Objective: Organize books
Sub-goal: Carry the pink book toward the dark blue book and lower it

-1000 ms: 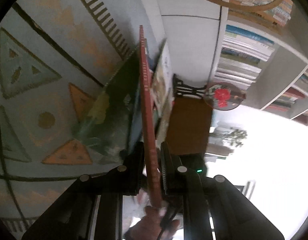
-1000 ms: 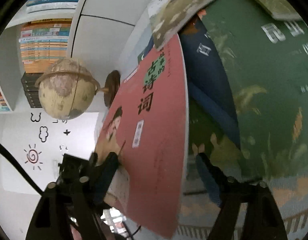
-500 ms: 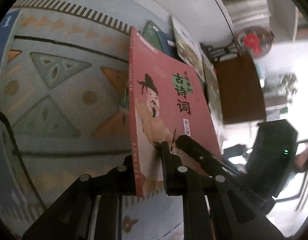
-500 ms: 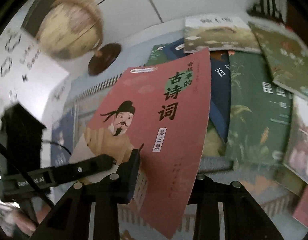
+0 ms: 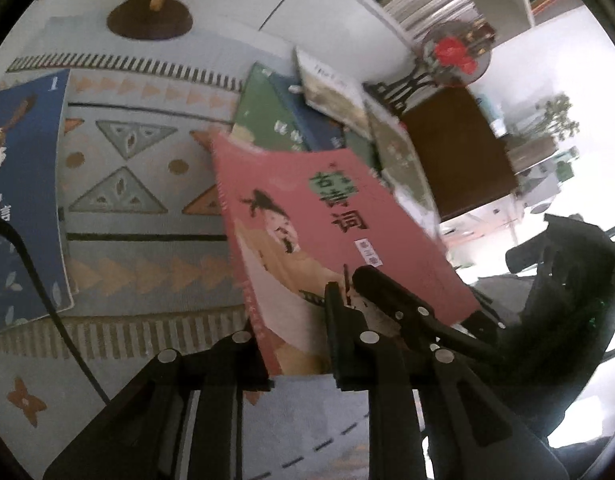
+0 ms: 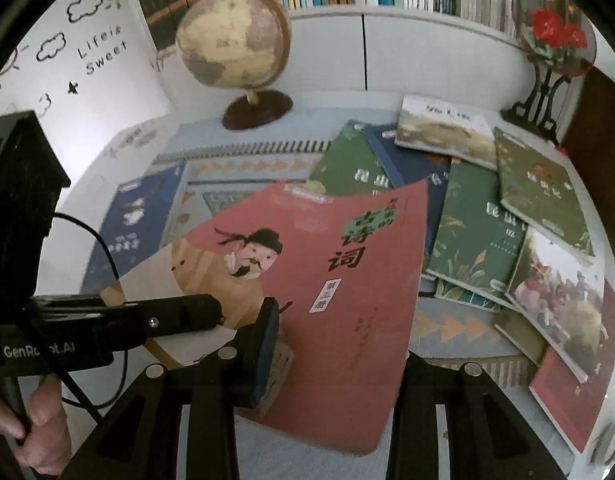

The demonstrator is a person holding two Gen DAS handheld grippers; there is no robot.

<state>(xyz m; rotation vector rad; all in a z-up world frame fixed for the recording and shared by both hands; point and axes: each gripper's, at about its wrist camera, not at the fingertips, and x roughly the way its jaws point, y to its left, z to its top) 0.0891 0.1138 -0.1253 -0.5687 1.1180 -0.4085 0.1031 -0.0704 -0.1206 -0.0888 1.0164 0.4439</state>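
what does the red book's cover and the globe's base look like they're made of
Red book: thin paper or card cover, matte; it bows where it is held. Globe base: dark brown, smooth with a slight sheen, probably varnished wood, though plastic can't be ruled out.

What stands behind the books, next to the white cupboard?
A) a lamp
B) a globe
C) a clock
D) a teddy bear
B: a globe on a dark round foot stands behind the books, in front of the white cupboard.
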